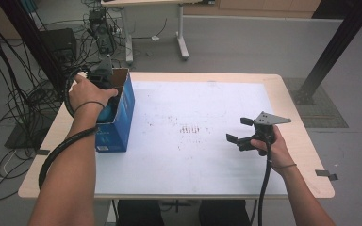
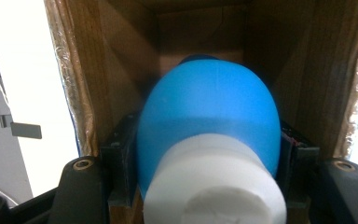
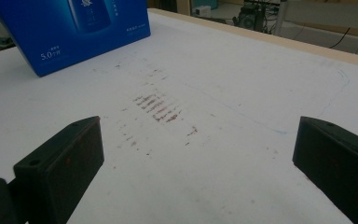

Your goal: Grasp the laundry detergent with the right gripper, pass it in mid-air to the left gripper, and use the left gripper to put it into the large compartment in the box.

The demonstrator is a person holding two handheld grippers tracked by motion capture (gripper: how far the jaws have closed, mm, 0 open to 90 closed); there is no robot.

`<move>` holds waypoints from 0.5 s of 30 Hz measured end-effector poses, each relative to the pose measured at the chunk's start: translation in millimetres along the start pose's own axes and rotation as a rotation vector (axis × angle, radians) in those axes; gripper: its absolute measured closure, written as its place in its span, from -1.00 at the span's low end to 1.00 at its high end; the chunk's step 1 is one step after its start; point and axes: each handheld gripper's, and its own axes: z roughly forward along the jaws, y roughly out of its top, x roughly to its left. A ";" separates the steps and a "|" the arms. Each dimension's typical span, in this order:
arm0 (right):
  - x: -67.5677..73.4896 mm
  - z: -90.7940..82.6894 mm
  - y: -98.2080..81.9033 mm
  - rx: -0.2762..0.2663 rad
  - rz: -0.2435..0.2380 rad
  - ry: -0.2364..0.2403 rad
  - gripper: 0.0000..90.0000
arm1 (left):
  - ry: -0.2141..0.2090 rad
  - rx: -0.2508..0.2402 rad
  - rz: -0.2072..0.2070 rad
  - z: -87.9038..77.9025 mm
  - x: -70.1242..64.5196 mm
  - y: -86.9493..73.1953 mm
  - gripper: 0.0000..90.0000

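White-capped and blue, the bottle (image 2: 209,135) is pinched by the left gripper (image 2: 208,186) jaws inside the open blue box (image 1: 119,117) at the counter's (image 1: 283,89) nine o'clock edge, its long axis pointing into the box, cap toward the gripper. At four o'clock the right gripper (image 1: 239,133) is held with jaws spread wide and empty over the stained counter.

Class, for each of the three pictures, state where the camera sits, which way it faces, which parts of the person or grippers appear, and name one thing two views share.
High view: above the person's side, looking forward and down at the table; both forearms, left gripper at the blue box, right gripper.
Left gripper view: on the left gripper, looking into the box; jaws shut on a blue bottle with a white cap.
Right gripper view: on the right gripper, facing low across the table; jaws open.
Shared: blue box and brownish marks.
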 end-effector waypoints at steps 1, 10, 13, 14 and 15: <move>0.0 0.0 0.0 0.000 0.000 0.000 -0.96 | -0.001 0.001 -0.001 0.1 0.3 0.2 -0.16; -1.1 0.8 -0.5 0.000 0.000 0.000 -0.96 | -0.002 -0.001 -0.002 0.3 1.1 0.1 -0.16; -1.3 0.7 -0.7 0.000 0.001 0.000 -0.96 | -0.002 0.002 -0.001 0.1 0.9 0.6 -0.16; -1.4 0.6 -0.8 0.001 0.001 0.000 -0.96 | -0.003 0.003 -0.002 0.2 1.1 0.7 -0.16; -1.4 0.6 -0.7 0.001 0.001 0.000 -0.96 | -0.002 0.005 -0.003 0.0 0.8 1.0 -0.16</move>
